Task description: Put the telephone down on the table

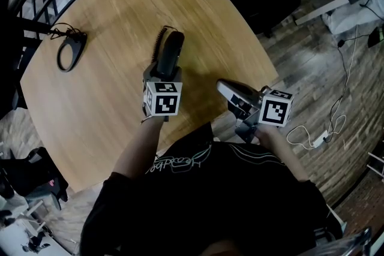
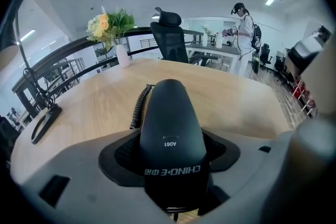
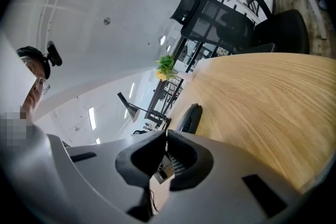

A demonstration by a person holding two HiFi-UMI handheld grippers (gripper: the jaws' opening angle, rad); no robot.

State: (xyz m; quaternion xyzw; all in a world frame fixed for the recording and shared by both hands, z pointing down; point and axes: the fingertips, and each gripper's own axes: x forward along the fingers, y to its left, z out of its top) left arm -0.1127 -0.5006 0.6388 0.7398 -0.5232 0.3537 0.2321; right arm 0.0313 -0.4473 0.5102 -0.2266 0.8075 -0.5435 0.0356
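Grips telephone [image 1: 171, 48] in left gripper [image 1: 163, 72], fingers [image 2: 121, 157] clamped on both flanks of its near end. Hangs it over counter [image 1: 108, 15] middle, a bit toward near edge; can't tell if it touches the wood. Points long axis straight out from fingers toward counter's far edge, coiled cord [image 1: 158, 45] on its left side. Likely needs only a straight lowering onto counter, then release, no turning. Shows right gripper [image 1: 234, 96] at counter's near edge, fingers closed together on nothing, well apart from telephone. Leaves the set-down to the left hand.
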